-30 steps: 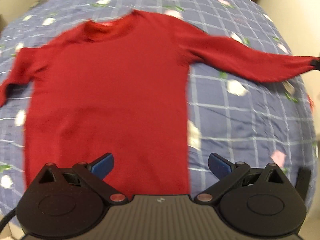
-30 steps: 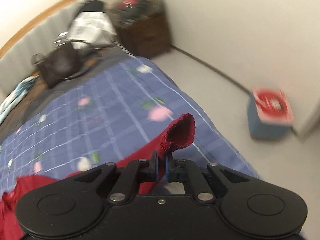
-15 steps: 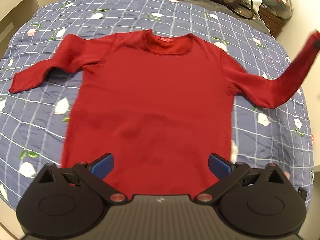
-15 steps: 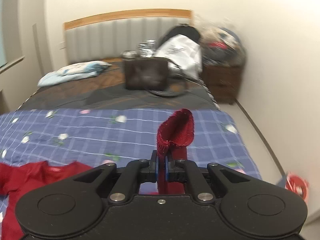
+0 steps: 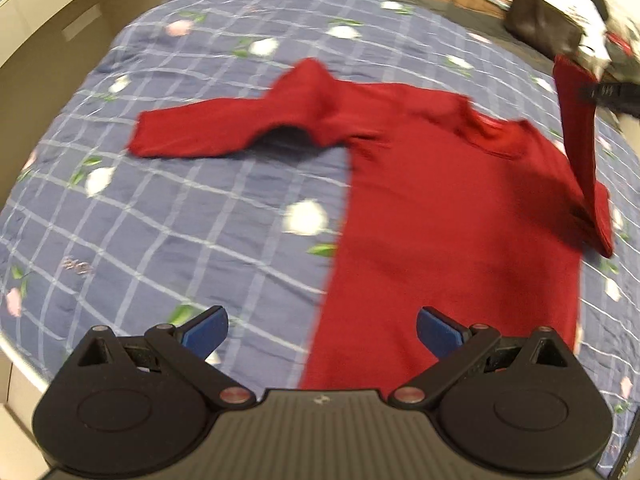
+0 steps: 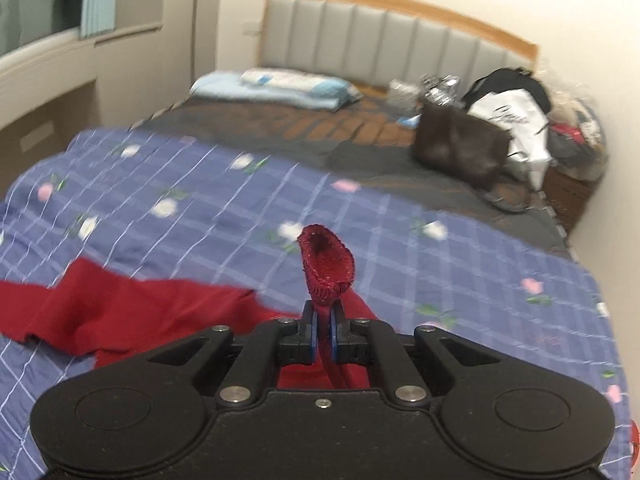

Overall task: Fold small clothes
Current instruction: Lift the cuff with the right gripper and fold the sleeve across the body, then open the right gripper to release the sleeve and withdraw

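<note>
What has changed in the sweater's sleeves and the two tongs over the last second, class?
The right tongs, shut on the cuff throughout, have lifted that sleeve off the quilt and swung it in over the red sweater. Unchanged: the left tongs stay open and empty, and the other sleeve still lies spread on the quilt.

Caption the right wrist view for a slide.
Right gripper pinches the red sweater's cuff above the floral bedspread.
</note>
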The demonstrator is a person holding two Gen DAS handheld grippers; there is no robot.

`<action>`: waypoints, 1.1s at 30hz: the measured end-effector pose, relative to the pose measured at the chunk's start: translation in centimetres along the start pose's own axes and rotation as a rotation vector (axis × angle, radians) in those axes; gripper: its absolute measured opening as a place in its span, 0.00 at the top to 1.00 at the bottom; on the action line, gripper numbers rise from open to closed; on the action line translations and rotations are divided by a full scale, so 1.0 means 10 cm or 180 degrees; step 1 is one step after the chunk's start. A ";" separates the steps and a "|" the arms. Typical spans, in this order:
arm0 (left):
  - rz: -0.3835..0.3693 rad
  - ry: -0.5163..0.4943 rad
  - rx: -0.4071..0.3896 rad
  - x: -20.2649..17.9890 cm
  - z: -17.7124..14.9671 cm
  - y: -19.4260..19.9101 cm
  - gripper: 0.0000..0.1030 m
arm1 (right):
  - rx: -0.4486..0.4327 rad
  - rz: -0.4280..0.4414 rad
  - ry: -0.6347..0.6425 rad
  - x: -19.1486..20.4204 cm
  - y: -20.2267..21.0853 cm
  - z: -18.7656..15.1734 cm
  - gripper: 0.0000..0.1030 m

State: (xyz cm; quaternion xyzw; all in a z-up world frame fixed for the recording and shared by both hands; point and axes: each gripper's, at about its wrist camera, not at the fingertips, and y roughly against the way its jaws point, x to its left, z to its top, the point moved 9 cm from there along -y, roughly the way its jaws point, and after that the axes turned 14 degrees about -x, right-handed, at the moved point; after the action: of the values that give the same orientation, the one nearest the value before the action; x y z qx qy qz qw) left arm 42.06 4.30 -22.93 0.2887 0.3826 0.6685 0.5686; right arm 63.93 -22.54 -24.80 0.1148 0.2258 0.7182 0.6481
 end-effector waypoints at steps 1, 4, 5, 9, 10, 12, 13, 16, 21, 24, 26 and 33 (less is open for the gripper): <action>0.0045 0.0028 0.0005 0.13 0.01 -0.01 0.01 | 0.0055 0.0016 0.0030 0.15 -0.07 -0.06 0.94; 0.0147 0.0084 0.0015 0.43 0.04 -0.04 0.01 | 0.0232 0.0065 0.0102 0.51 -0.25 -0.29 0.95; 0.0176 0.0107 0.0021 0.52 0.04 -0.05 0.01 | 0.0294 0.0076 0.0122 0.61 -0.30 -0.37 0.95; 0.0232 0.0158 0.0054 0.75 0.05 -0.10 0.01 | 0.0475 0.0108 0.0159 0.92 -0.44 -0.63 0.94; 0.0239 0.0162 0.0061 0.78 0.05 -0.11 0.01 | 0.0515 0.0114 0.0169 0.99 -0.47 -0.69 0.94; 0.0242 0.0175 0.0070 0.84 0.05 -0.14 0.01 | 0.0578 0.0122 0.0172 1.06 -0.51 -0.77 0.94; 0.0239 0.0195 0.0072 0.88 0.05 -0.16 0.01 | 0.0608 0.0126 0.0161 1.10 -0.53 -0.81 0.94; 0.0222 0.0259 0.0078 0.94 0.08 -0.24 0.01 | 0.0677 0.0141 0.0141 1.14 -0.54 -0.91 0.94; 0.0210 0.0363 0.0053 1.01 0.17 -0.38 0.01 | 0.0789 0.0243 0.0016 1.20 -0.56 -1.04 0.79; 0.0200 0.0471 0.0050 1.06 0.23 -0.46 0.01 | 0.0805 0.0331 -0.0063 1.26 -0.49 -1.07 0.64; 0.0199 0.0542 0.0042 1.09 0.29 -0.51 0.01 | 0.0815 0.0358 -0.0087 1.29 -0.42 -1.10 0.52; 0.0153 0.0509 0.0000 1.07 0.43 -0.65 0.01 | 0.0857 0.0231 -0.0319 1.15 -0.19 -1.26 0.28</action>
State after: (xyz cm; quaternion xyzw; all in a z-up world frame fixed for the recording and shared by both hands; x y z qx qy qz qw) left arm 47.09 15.99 -26.63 0.2434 0.4199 0.7029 0.5200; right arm 58.29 -13.32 -38.11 0.2445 0.2831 0.6977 0.6109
